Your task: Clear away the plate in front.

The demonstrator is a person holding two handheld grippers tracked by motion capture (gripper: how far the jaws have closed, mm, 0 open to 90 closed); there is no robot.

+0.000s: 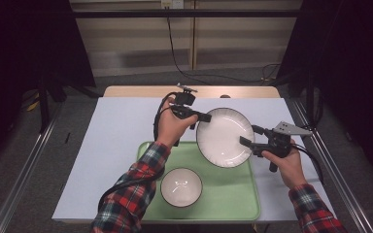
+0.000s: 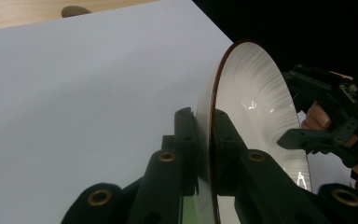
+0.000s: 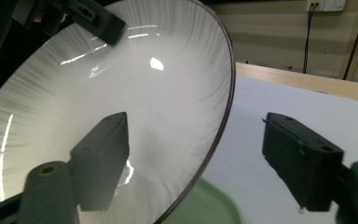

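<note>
Two grippers: mine, both at the white plate (image 1: 225,137).
Left gripper (image 1: 197,116): fingers clamped on rim, 9 o'clock.
Right gripper (image 1: 251,137): fingers apart, straddling rim, 3 o'clock.
Bowl (image 1: 181,187): on green tray (image 1: 228,199), 6 o'clock.

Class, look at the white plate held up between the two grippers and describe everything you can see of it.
The plate is round, glossy white like glazed ceramic, with fine radial ribbing and a thin dark rim. It is lifted and tilted above the green tray. The left gripper clamps its rim; the right gripper stands open astride the opposite edge.
</note>
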